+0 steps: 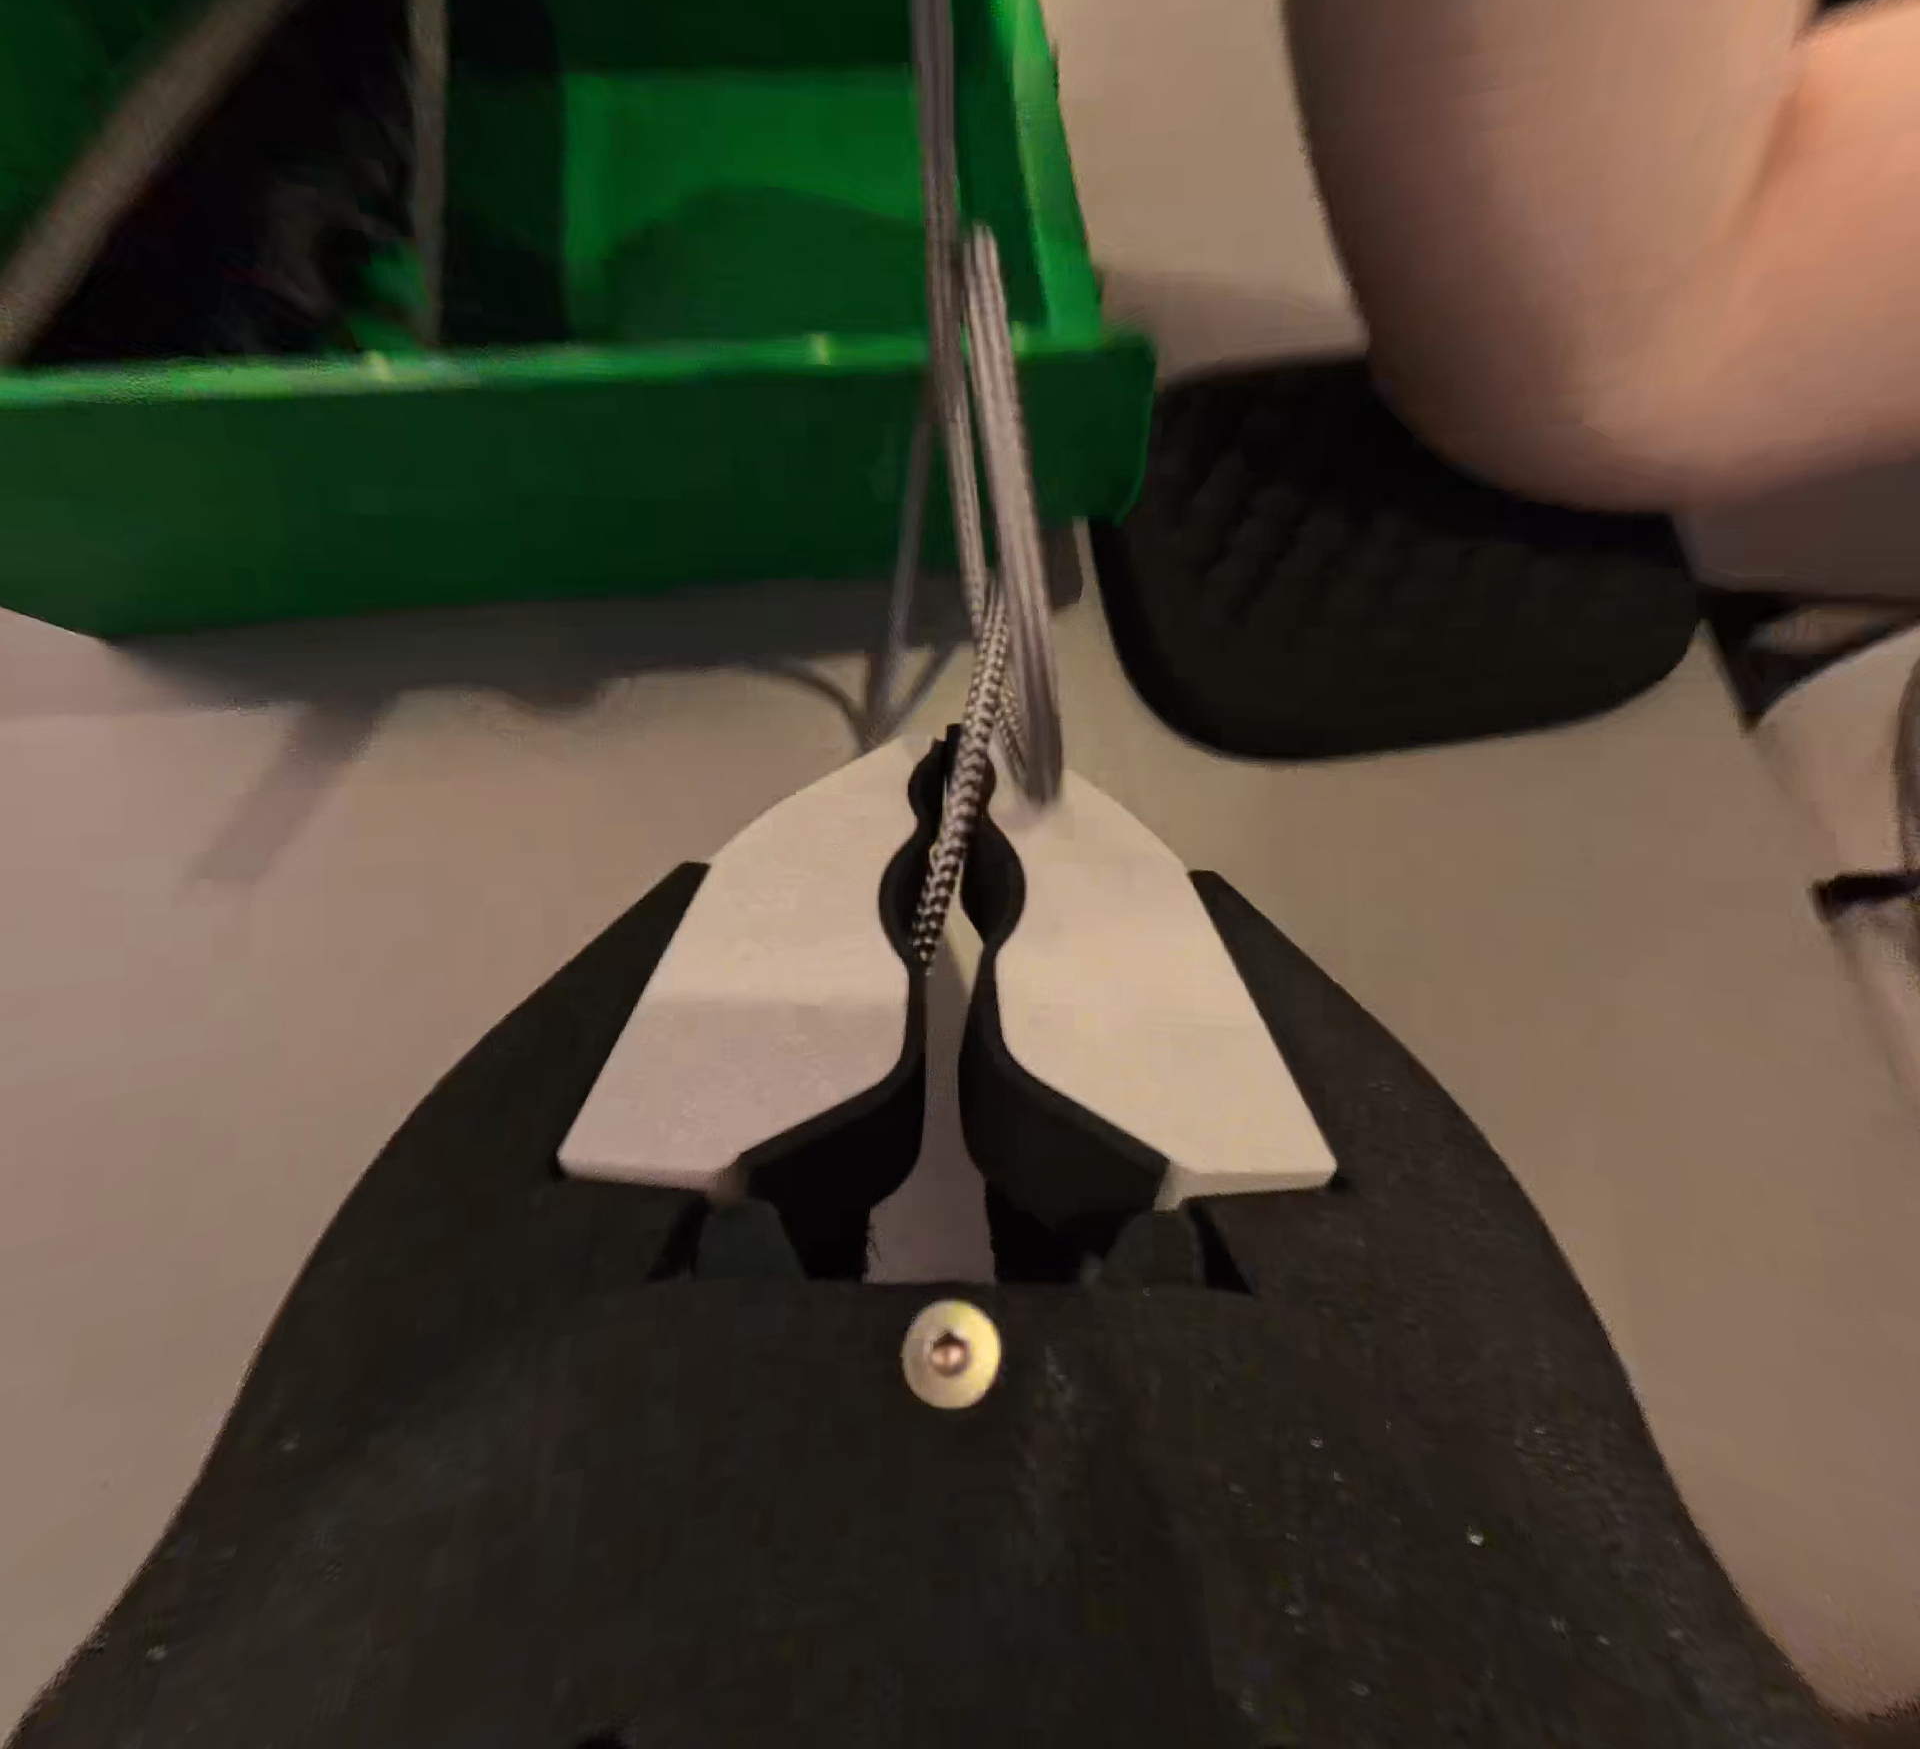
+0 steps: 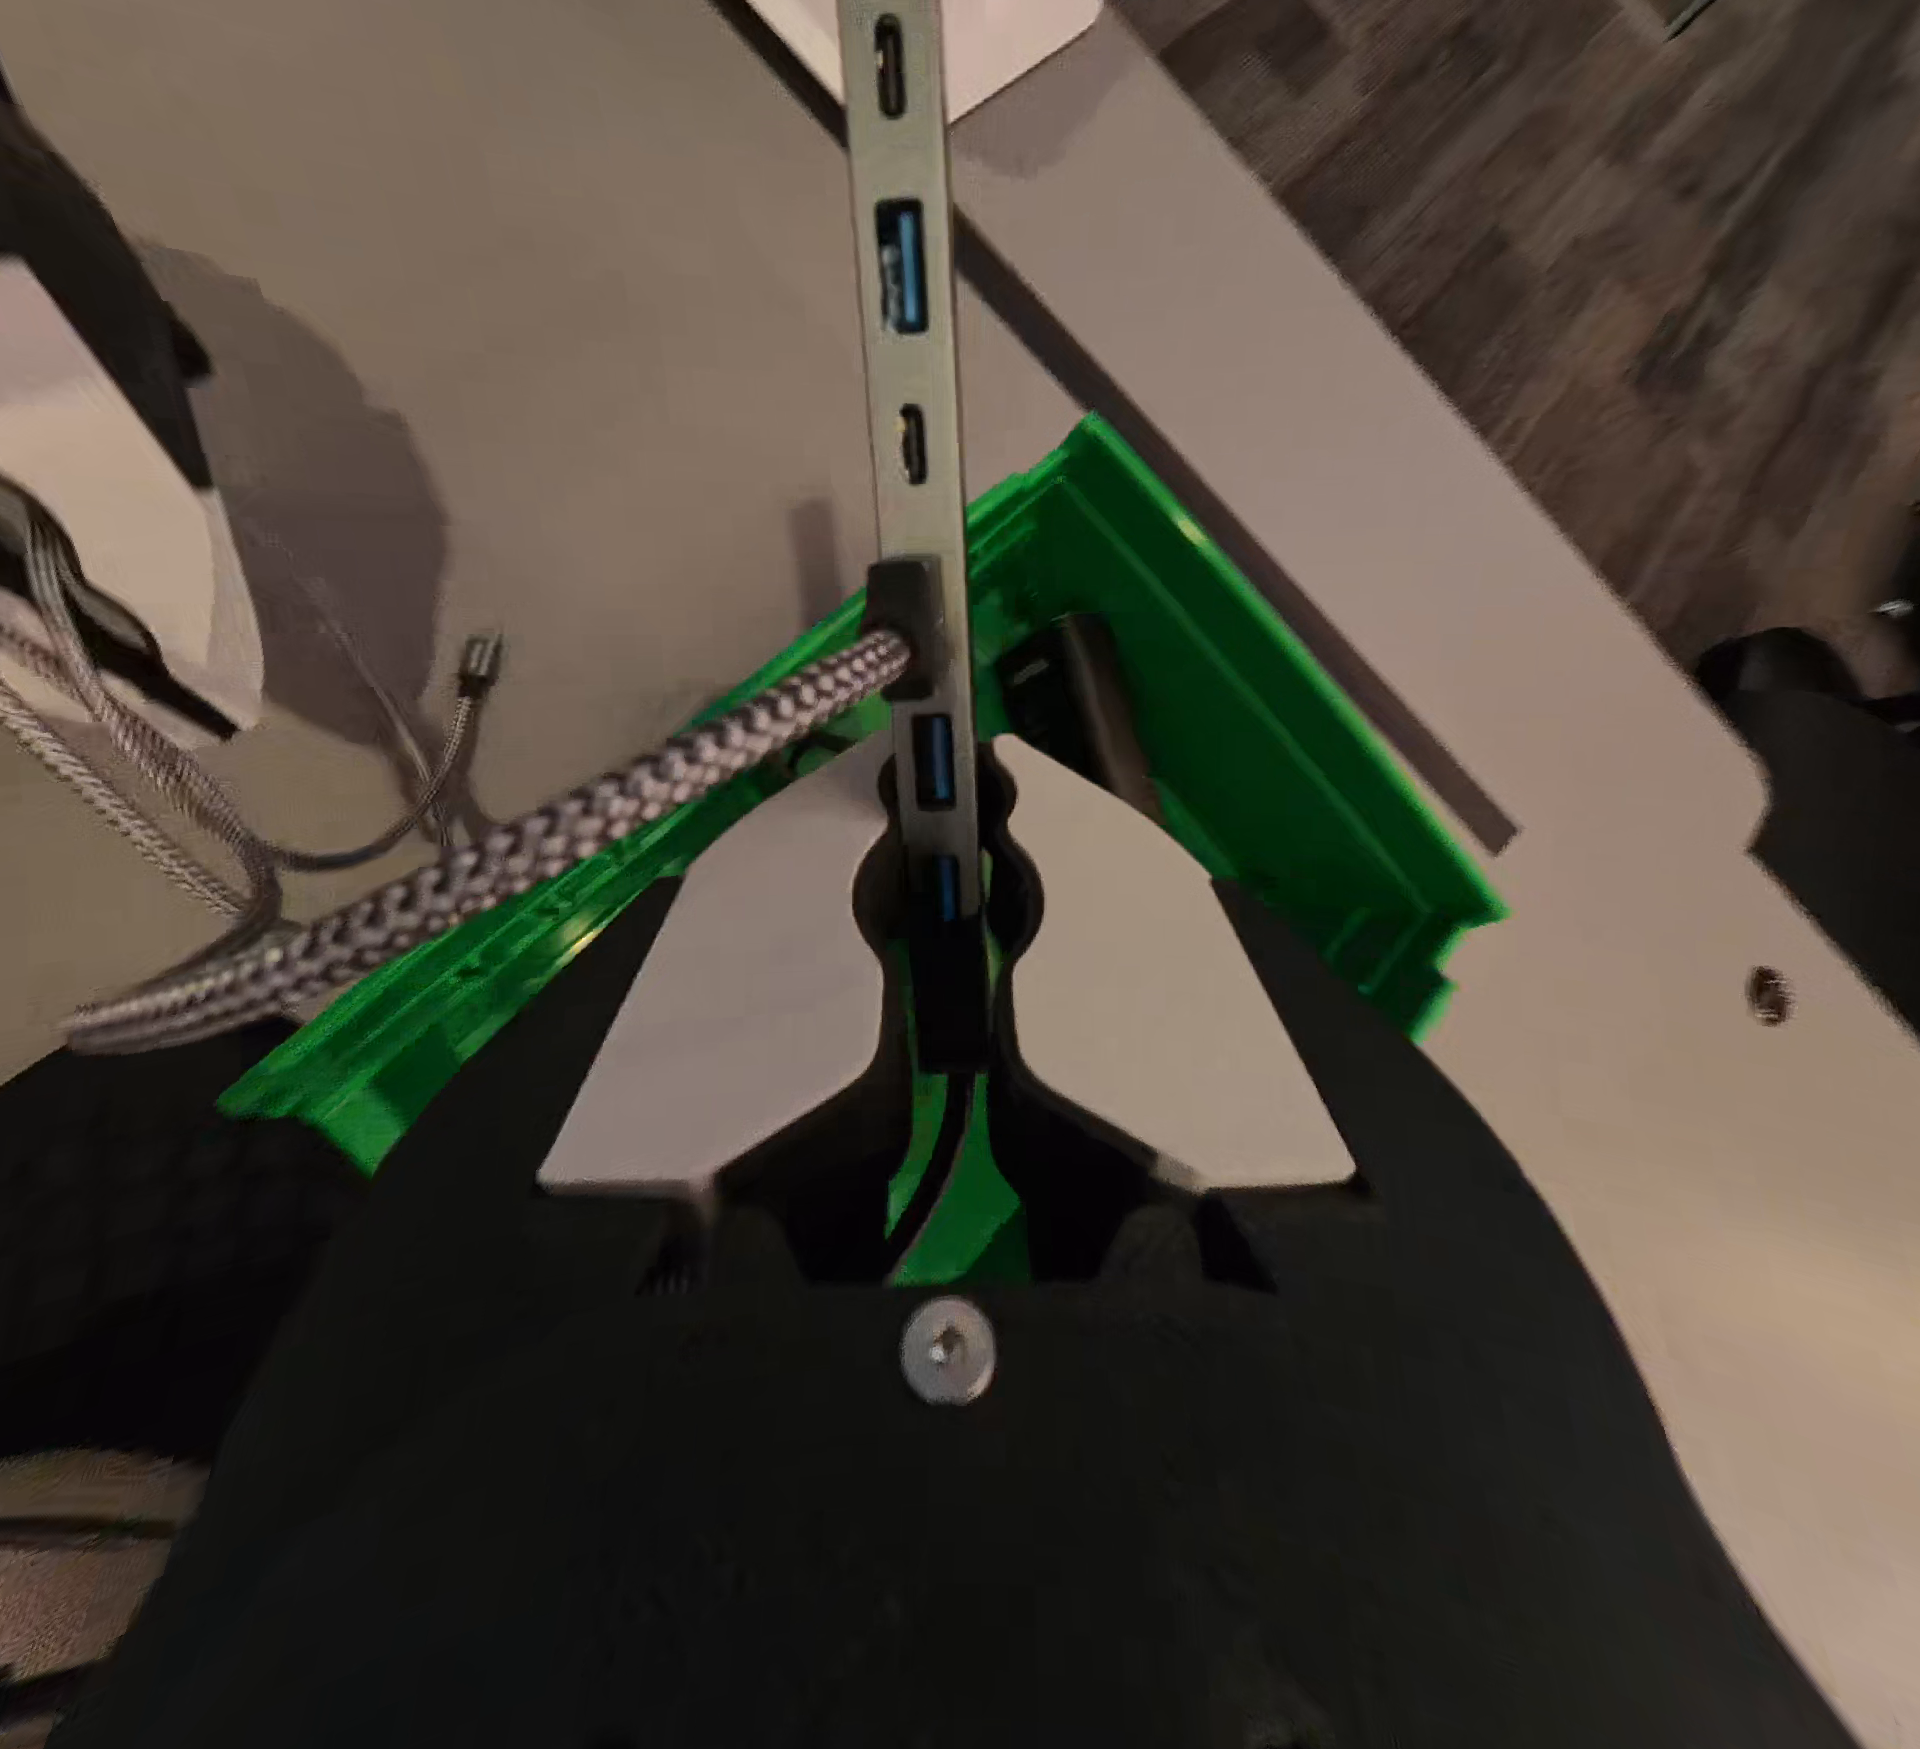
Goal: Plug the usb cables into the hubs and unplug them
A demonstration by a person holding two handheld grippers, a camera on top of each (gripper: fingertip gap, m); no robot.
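Observation:
My left gripper [image 1: 961, 764] is shut on a grey braided usb cable [image 1: 951, 852] that runs up from its tips in blurred loops in front of a green bin [image 1: 520, 473]. My right gripper [image 2: 940, 826] is shut on the near end of a slim grey usb hub [image 2: 902, 245] and holds it edge-on above the table. A thick braided cable [image 2: 468, 868] is plugged into the hub's side through a black connector [image 2: 906, 624] and runs off to the lower left. Blue ports [image 2: 902, 265] show along the hub's edge.
A green bin [image 2: 1195, 712] lies under the hub on the grey table [image 2: 520, 193]. A thin loose cable with a small plug [image 2: 480, 655] lies to the left. A person's arm [image 1: 1558, 193] and a black object [image 1: 1382, 567] are right of the bin. The table edge and wooden floor [image 2: 1558, 141] are at the right. Spacing between my two grippers at the tips: around 15 cm.

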